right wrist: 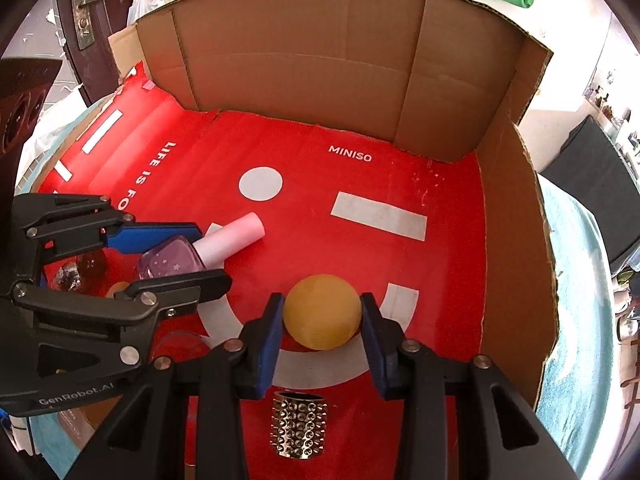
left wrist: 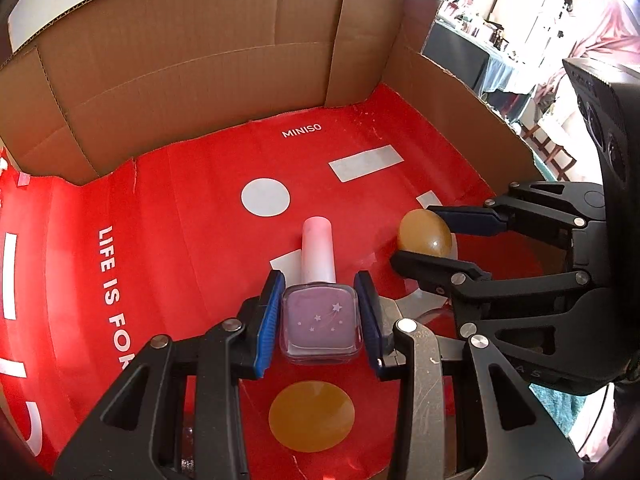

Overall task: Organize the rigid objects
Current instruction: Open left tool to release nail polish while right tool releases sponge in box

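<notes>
My left gripper is shut on a lilac nail polish bottle with a pink cap, held low over the red sheet. It also shows in the right wrist view, with the left gripper around it. My right gripper is shut on a yellow-orange ball. In the left wrist view the ball sits between the right gripper's fingers.
A red MINISO sheet lines a cardboard box with tall walls. A studded metal cylinder lies below the right gripper. A dark red ball, a glittery object and an orange disc lie nearby.
</notes>
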